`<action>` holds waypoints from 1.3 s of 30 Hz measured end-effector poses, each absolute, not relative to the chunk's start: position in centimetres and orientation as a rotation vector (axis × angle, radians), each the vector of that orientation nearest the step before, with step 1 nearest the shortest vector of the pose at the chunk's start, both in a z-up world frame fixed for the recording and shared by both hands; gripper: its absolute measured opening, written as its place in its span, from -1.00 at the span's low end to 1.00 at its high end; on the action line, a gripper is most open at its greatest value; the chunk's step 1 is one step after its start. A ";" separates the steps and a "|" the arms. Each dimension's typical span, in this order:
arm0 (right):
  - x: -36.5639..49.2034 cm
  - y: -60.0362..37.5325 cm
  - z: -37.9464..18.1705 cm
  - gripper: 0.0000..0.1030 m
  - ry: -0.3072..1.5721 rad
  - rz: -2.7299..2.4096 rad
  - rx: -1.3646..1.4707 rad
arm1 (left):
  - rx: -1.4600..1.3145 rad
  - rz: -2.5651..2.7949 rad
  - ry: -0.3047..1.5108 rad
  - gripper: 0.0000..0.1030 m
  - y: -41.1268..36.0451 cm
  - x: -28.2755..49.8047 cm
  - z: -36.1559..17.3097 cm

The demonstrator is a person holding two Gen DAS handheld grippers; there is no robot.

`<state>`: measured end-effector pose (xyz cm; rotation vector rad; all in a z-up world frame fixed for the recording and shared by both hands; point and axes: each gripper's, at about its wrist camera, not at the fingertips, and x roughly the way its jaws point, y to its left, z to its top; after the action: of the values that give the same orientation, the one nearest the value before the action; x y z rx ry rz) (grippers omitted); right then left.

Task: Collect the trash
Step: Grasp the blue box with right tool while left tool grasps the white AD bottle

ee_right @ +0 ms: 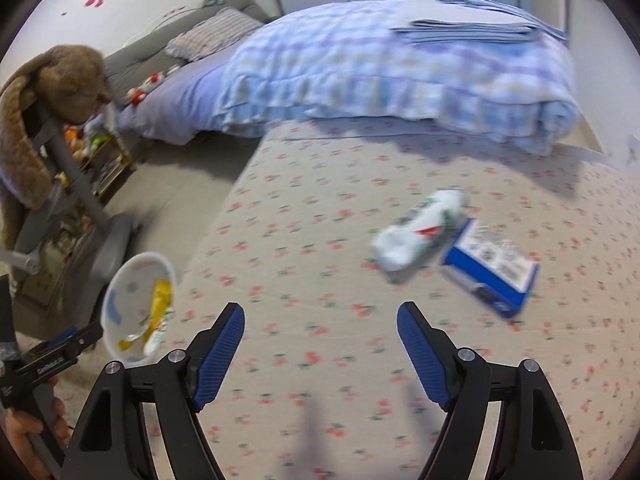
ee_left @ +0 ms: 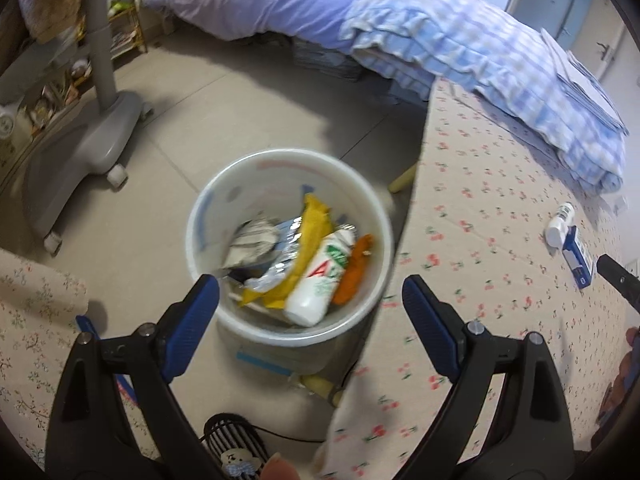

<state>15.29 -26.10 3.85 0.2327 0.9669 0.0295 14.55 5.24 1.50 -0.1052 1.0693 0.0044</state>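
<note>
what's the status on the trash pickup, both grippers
Left hand-held gripper open over the bin, empty. Right hand-held gripper open, empty, above the mattress. Bottle and blue box lie touching, uncollected. Nothing blocking.

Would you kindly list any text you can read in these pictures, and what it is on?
"A": large red letter on the white bottle in the trash bin.
Blue box on the bed: print too blurred.
White bottle beside it: label blurred.
Left gripper body label: unreadable.
</note>
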 end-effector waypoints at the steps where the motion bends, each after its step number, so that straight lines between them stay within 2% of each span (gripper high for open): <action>1: 15.3 -27.0 3.8 0.68 0.973 0.021 0.231 | -0.104 0.000 1.067 0.95 4.8 14.7 1.5; 9: 15.1 -34.9 3.7 0.74 0.933 -0.094 0.250 | -0.040 -0.076 1.010 0.98 -0.1 16.8 2.0; 10: 15.2 -35.9 3.6 0.82 0.933 -0.105 0.265 | -0.031 -0.087 1.004 0.98 -0.8 17.2 2.0; 11: 15.4 -37.0 3.4 1.00 0.928 -0.113 0.280 | -0.024 -0.103 1.002 0.98 -1.5 17.7 1.8; 21: 18.0 -42.5 -0.9 1.00 0.992 -0.162 0.251 | 0.022 -0.214 1.003 0.98 -8.8 20.9 -0.3; 34: 20.0 -41.1 -3.6 0.99 1.038 -0.018 0.113 | 0.036 -0.325 1.065 0.98 -16.3 22.7 -2.4; 36: 20.0 -40.7 -3.9 0.92 1.036 -0.004 0.094 | 0.027 -0.333 1.071 0.98 -17.1 22.9 -2.5; 38: 20.1 -40.3 -4.2 0.55 1.045 0.013 0.081 | 0.027 -0.341 1.069 0.98 -17.6 23.1 -2.5; 39: 20.1 -40.2 -4.2 0.54 1.050 0.010 0.072 | 0.030 -0.347 1.068 0.98 -18.0 23.1 -2.5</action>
<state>20.11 -40.18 -4.21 0.0722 1.0502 0.0098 23.14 -17.95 -2.46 0.0298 1.0682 -0.3470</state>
